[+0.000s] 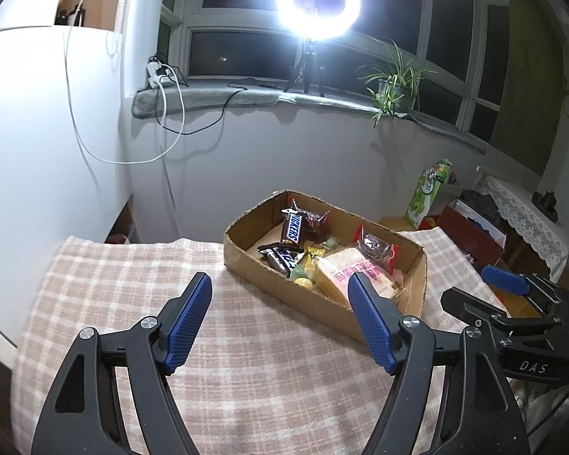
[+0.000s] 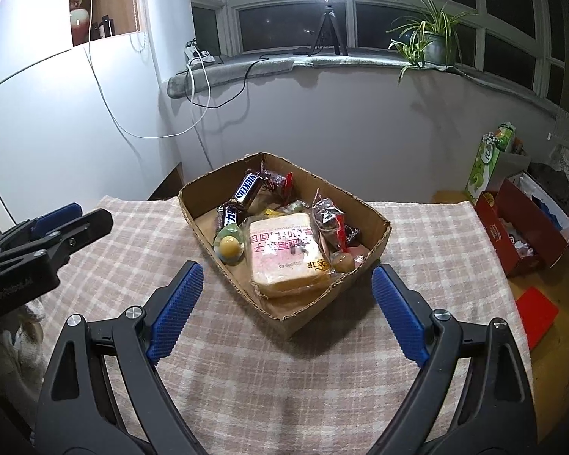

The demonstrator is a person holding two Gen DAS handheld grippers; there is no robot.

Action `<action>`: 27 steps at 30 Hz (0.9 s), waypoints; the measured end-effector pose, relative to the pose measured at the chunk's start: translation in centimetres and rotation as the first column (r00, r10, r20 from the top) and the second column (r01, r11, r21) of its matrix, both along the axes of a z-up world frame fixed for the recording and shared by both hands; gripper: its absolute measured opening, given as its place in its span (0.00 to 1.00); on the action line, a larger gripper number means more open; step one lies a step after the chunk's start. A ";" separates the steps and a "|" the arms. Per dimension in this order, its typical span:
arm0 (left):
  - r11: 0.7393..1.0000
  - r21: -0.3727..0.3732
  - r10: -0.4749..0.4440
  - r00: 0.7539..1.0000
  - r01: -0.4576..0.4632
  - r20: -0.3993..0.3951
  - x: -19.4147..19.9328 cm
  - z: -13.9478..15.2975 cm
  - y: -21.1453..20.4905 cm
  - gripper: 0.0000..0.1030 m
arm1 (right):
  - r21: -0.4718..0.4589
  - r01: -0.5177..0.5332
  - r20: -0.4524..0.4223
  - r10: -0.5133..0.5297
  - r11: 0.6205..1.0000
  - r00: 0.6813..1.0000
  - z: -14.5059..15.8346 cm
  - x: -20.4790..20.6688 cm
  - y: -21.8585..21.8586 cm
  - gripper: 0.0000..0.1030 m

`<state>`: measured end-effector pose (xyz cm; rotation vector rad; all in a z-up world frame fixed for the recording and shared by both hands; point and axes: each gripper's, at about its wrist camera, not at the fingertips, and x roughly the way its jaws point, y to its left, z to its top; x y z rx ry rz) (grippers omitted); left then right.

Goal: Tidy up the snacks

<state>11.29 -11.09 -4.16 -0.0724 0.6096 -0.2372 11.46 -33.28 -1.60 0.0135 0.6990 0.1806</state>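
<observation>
Left gripper (image 1: 280, 284) and right gripper (image 2: 288, 269): both spread, nothing between pads, hovering over checked cloth (image 2: 436, 250). Cardboard tray (image 2: 284, 314) just ahead holds all visible snacks (2 Snickers bars (image 2: 248, 185), bread pack (image 2: 284, 254), etc.); none left outside, so task appears approx. done.

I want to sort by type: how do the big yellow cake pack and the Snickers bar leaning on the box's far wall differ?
The cake pack is broad, pale yellow with pink print, and lies flat at the near end; the Snickers bar is slim, dark brown, and tilted up at the far end. Both are wrapped and inside the cardboard box.
</observation>
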 end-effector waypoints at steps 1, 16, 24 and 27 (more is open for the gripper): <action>1.000 -0.001 0.002 1.000 -0.002 0.002 -0.1 0.1 0.0 0.72 | 0.000 0.000 0.000 0.000 1.000 1.000 0.0 0.0 0.0 0.90; 1.000 0.026 0.012 1.000 -0.013 0.010 -0.4 0.4 -0.6 0.72 | 0.000 -0.002 -0.009 0.002 1.000 1.000 -0.1 0.0 -0.2 0.90; 0.999 0.026 0.025 1.000 -0.026 0.012 -0.6 0.5 -0.6 0.73 | 0.002 0.002 -0.020 -0.002 1.000 1.000 -0.3 -0.1 -0.3 0.90; 0.999 0.027 0.022 1.000 -0.022 0.013 -0.6 0.5 -0.7 0.73 | 0.002 0.004 -0.020 -0.003 1.000 1.000 -0.3 -0.2 -0.4 0.90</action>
